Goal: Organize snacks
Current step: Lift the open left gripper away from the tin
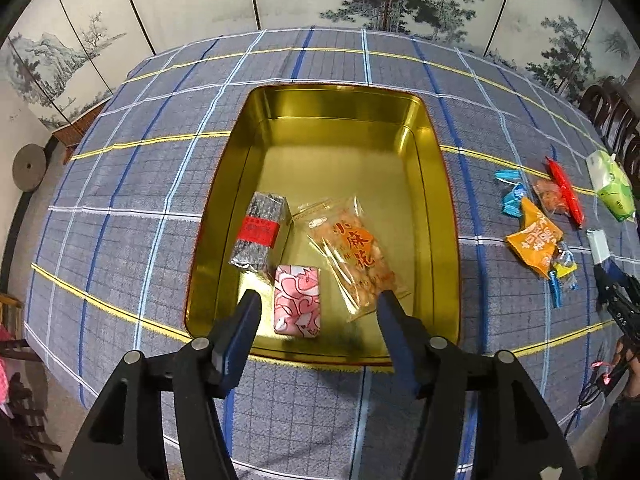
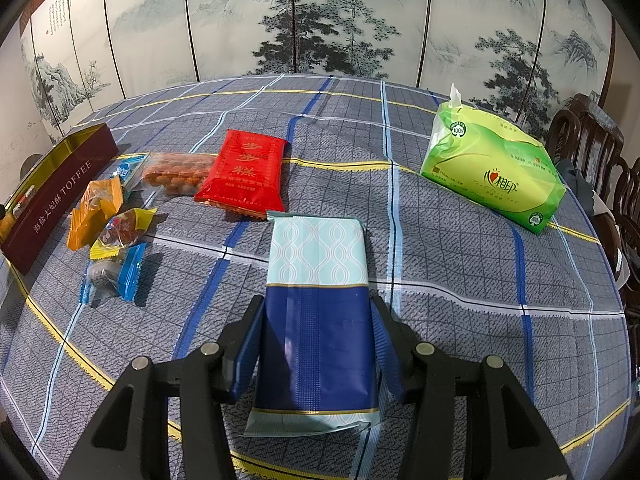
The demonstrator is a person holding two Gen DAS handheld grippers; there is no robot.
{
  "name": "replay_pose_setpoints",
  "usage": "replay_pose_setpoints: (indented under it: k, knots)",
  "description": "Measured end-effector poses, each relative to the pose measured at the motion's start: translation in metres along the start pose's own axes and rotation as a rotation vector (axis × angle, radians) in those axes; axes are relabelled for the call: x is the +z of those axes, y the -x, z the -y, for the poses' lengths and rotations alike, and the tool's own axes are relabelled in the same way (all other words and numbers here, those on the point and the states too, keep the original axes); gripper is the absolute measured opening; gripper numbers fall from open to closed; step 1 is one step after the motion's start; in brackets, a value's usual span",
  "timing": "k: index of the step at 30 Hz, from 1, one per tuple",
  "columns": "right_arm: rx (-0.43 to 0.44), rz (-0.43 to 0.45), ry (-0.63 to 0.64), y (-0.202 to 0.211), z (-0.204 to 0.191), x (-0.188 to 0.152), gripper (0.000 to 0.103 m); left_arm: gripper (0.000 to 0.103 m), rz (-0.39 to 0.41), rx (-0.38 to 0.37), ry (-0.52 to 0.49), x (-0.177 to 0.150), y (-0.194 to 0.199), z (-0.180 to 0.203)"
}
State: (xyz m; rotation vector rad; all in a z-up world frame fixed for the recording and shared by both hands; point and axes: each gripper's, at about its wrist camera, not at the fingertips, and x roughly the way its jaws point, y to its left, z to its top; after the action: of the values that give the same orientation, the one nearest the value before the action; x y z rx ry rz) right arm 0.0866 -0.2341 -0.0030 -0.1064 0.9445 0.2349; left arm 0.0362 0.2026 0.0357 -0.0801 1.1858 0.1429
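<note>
The blue-and-white packet point(image 2: 318, 312) lies lengthwise between the right gripper's point(image 2: 318, 344) jaws.

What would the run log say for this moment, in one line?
left gripper: open, empty, over gold tin | right gripper: holding blue packet | tin: three snacks

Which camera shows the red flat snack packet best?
The right wrist view: the red flat snack packet lies face-up, printing visible. The left wrist view shows the packet only as a thin, distorted sliver near the edge.
</note>
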Motion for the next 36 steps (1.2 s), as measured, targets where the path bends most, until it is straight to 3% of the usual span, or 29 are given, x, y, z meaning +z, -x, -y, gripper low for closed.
replay_pose_setpoints:
  k: [10,24,31,36]
  knots:
    - [-0.024,-0.013,-0.022,0.000,-0.003,0.000,0.051,0.062,0.068,0.032,0.047,-0.008,0.012,-0.011]
    - [-0.124,-0.086,-0.134,0.002,-0.010,0.004,0.050,0.071,0.068,0.031,0.099,-0.024,0.005,-0.029]
    - [-0.157,-0.076,-0.194,0.016,-0.010,0.004,0.050,0.076,0.101,0.020,0.119,-0.027,0.012,-0.043]
    - [-0.161,-0.019,-0.202,0.041,-0.025,0.020,0.050,0.076,0.131,0.040,0.134,-0.028,0.015,-0.053]
